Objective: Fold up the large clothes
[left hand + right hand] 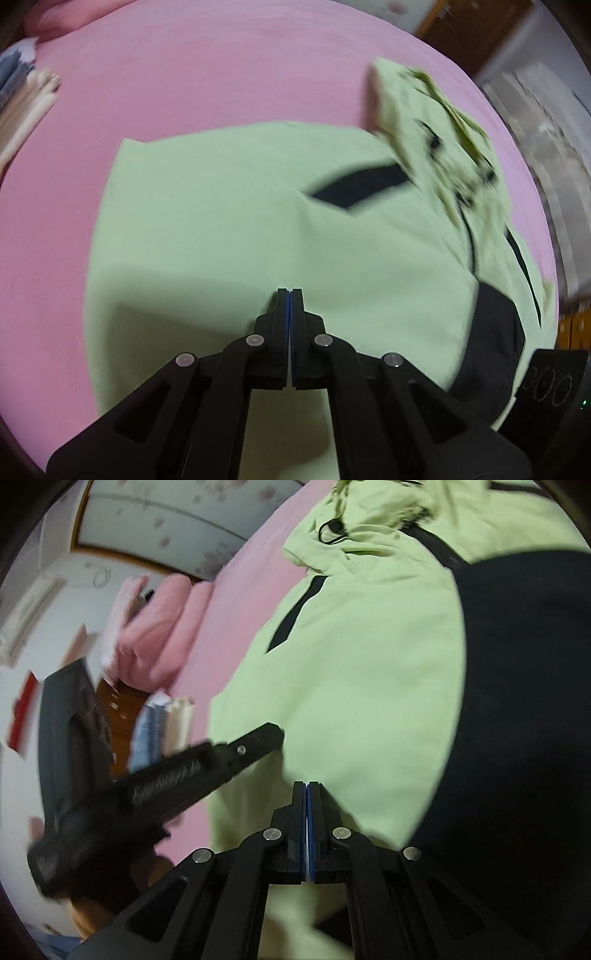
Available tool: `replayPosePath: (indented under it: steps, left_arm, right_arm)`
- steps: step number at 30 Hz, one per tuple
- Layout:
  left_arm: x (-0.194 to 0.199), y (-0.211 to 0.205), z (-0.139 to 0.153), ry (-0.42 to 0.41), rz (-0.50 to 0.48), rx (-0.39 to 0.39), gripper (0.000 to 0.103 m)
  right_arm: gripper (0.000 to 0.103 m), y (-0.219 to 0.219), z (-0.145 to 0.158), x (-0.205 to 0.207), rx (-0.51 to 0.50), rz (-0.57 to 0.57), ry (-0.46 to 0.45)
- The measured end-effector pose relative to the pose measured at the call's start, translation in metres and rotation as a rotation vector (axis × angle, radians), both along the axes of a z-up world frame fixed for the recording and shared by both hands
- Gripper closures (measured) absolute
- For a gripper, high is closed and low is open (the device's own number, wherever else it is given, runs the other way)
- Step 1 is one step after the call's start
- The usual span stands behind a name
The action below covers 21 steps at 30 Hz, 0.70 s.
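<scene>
Pale green jacket (229, 221) lies spread on the pink bed (184, 74), filling mid-frame, while the left gripper (290, 295) and right gripper (307, 786) hover with jaws together, empty; next, probably opening on an edge to fold.

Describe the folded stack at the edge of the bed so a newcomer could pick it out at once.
Start from the pink bed sheet under the big light-green jacket. Go to the sheet's edge away from the jacket, near the pink pillows. The folded stack lies there: thin layers of blue-grey and cream cloth, the only striped pile beside plain pink and green.
</scene>
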<state>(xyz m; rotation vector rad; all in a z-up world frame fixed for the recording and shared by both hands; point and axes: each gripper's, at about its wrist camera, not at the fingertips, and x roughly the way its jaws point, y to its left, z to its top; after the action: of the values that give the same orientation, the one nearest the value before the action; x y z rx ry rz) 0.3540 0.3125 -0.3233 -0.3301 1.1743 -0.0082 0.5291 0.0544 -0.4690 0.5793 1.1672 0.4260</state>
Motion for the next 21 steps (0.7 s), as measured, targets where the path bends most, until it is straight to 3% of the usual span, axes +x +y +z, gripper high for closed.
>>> replayPosePath:
  steps: [5,9,11,13,15,18,20,21]
  left_arm:
    - [0.023,0.021,-0.007,-0.037,-0.014,0.118,0.103]
    - [0.022,0.045,-0.006,-0.049,-0.013,0.218,0.103]
    - [0.025,0.056,-0.007,-0.053,0.002,0.235,0.103]
    - [0.027,0.070,-0.008,-0.057,0.023,0.215,0.103]
    - [0.039,0.074,-0.015,-0.056,0.040,0.268,0.103]
    - [0.036,0.084,-0.007,-0.044,0.088,0.340,0.103]
    - [0.022,0.088,0.008,-0.066,0.086,0.314,0.103]
    - [0.013,0.087,0.015,-0.082,0.072,0.274,0.103]
  right_arm:
    - [0.103,-0.042,-0.009,0.035,0.044,0.003,-0.036]
    - [0.103,-0.115,-0.004,0.041,0.056,-0.121,-0.052]
    - [0.103,-0.151,0.003,0.037,-0.088,-0.260,-0.075]
    - [0.103,-0.178,0.009,0.028,-0.143,-0.346,-0.085]
    - [0.103,-0.185,0.019,0.022,-0.278,-0.389,-0.098]
    - [0.103,-0.168,0.032,0.016,-0.453,-0.398,-0.109]
    - [0.103,-0.143,0.045,0.009,-0.552,-0.440,-0.105]
    - [0.102,-0.126,0.053,-0.001,-0.543,-0.455,-0.125]
